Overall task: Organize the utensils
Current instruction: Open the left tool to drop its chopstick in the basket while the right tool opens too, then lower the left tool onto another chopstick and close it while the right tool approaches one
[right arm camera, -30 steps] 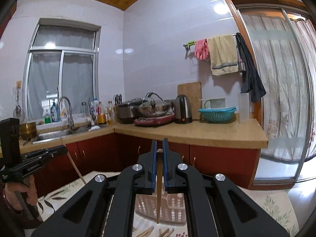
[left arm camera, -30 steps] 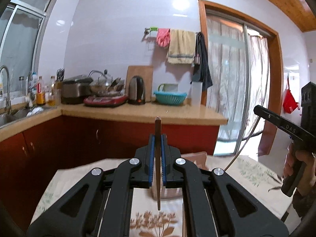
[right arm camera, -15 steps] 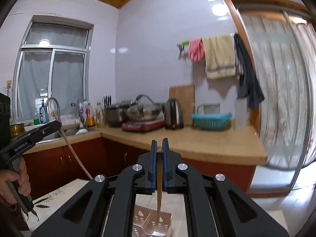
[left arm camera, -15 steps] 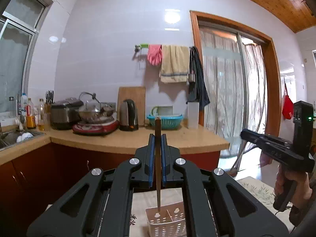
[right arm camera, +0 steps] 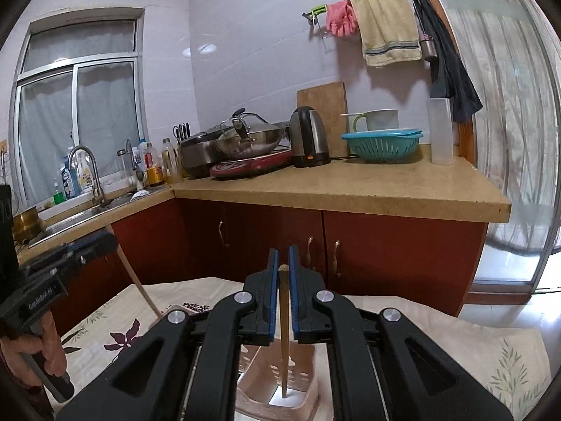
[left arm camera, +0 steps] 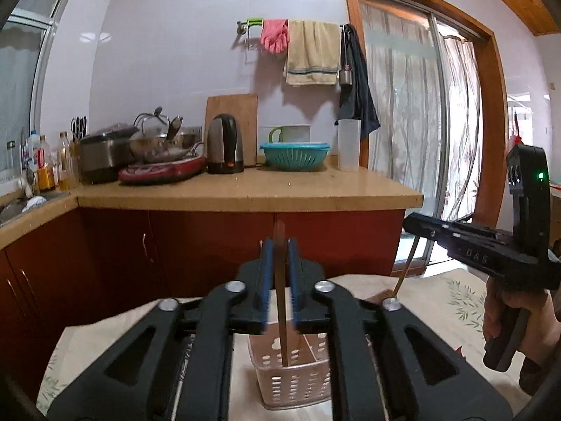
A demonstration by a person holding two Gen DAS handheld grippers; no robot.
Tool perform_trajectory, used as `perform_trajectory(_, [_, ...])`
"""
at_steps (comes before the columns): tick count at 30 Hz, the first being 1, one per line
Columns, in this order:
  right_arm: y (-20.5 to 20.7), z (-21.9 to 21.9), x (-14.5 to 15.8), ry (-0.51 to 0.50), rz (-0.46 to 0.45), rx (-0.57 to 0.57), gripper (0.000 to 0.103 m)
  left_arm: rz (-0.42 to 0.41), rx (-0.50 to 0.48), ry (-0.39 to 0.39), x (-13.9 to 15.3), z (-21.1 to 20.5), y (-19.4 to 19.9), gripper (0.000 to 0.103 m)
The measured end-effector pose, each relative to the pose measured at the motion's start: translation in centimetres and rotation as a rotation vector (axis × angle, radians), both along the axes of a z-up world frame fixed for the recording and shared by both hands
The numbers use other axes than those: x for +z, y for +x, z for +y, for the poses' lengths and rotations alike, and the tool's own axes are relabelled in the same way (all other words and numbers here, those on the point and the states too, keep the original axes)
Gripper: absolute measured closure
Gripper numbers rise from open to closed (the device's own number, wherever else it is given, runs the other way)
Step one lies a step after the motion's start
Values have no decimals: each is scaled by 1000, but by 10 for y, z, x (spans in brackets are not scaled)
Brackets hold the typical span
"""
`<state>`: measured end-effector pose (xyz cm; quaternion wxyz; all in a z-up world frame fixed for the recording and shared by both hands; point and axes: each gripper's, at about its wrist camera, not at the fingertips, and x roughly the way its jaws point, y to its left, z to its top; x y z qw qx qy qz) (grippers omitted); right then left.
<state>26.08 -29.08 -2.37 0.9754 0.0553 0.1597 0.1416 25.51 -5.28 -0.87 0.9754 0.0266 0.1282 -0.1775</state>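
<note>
My left gripper [left arm camera: 279, 256] is shut on a wooden chopstick [left arm camera: 281, 301] that hangs upright with its tip inside the pink perforated utensil basket [left arm camera: 292, 382] on the cloth-covered table. My right gripper [right arm camera: 283, 266] is shut on a second wooden chopstick [right arm camera: 284, 329], its tip down inside the same basket [right arm camera: 277, 389]. Each gripper shows in the other's view: the right one [left arm camera: 413, 224] at the right, the left one [right arm camera: 105, 242] at the left, both with a chopstick slanting down.
A table with a floral cloth [right arm camera: 455, 336] lies below. Behind it runs a kitchen counter [left arm camera: 245, 193] with red cabinets, a kettle [left arm camera: 224, 144], a teal colander [left arm camera: 294, 154], pans and a sink [right arm camera: 84, 210]. A sliding glass door [left arm camera: 420, 140] is at the right.
Both grippers have lowered and moved over the basket; the chopstick tips have gone down into it. The views have shifted toward the counter.
</note>
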Motion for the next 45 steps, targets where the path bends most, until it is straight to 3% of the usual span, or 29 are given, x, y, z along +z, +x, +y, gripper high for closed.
perform_trajectory(2, [0,-2,4,0,-13,-14,59,0,2,-6,-1,2,-2,63])
perform_trajectory(7, [-12,-6,16,-20,-60,-46,46,-3,26,-26,2,12,-9,44])
perform_trajectory(11, [-29,-13,27,-19,-90,-65,42,-3,45,-30,5,19,-20,37])
perform_trajectory(17, [-64,-19,36,-20,-119,-81,41,-10,54,-19,8,24,-48,35])
perform_trajectory(21, [-88,-21,27,-28,-104,-89,41,-4,61,-3,1,27,-75,35])
perform_trajectory(37, [-186,-11,-92,-77,80,-90,47,207,70,34,-100,41,-160,36])
perform_trajectory(45, [-212,-9,-133,-83,151,-77,47,308,49,74,-148,44,-187,46])
